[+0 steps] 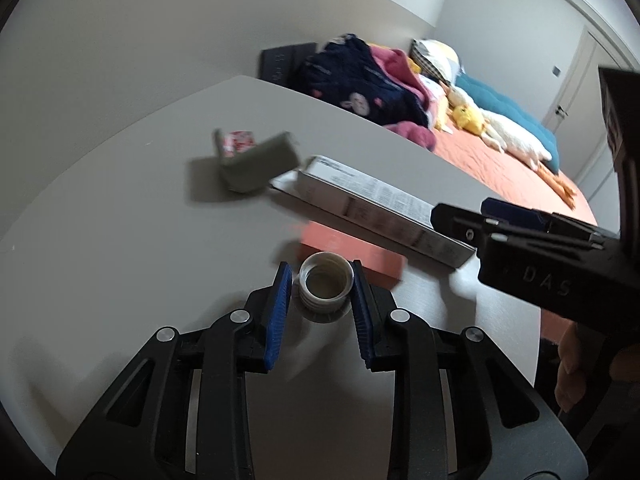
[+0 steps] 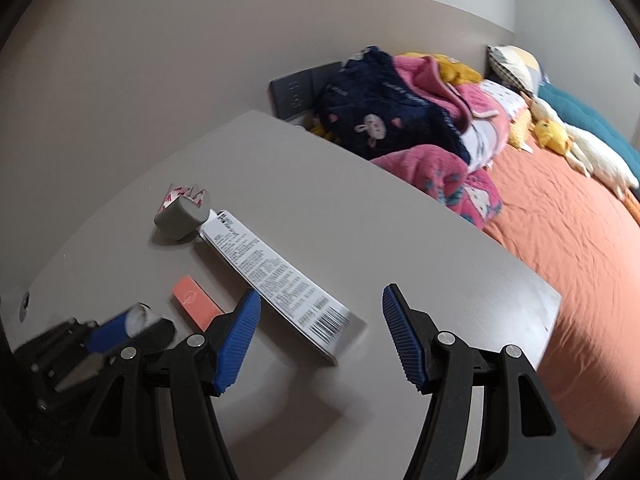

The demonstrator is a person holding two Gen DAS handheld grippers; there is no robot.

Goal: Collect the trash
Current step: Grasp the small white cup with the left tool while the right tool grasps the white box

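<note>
A white screw cap (image 1: 326, 284) sits open side up on the grey table (image 1: 120, 248). My left gripper (image 1: 320, 267) is shut on it, a blue pad against each side. In the right wrist view the same cap (image 2: 138, 317) shows at the lower left. My right gripper (image 2: 320, 292) stands open over the near end of a long white printed box (image 2: 280, 276), touching nothing. That box (image 1: 384, 208) lies slantwise across the table. Beyond it lie a flat orange packet (image 2: 196, 306), a small grey block (image 2: 182, 216) and a red-and-white wrapper (image 2: 180, 195).
The table's right edge (image 2: 552, 300) borders a bed with an orange sheet (image 2: 560, 264). On it are a pile of dark and pink clothes (image 2: 392, 112) and plush toys (image 2: 560, 136). A black panel (image 2: 292, 92) leans against the wall behind the table.
</note>
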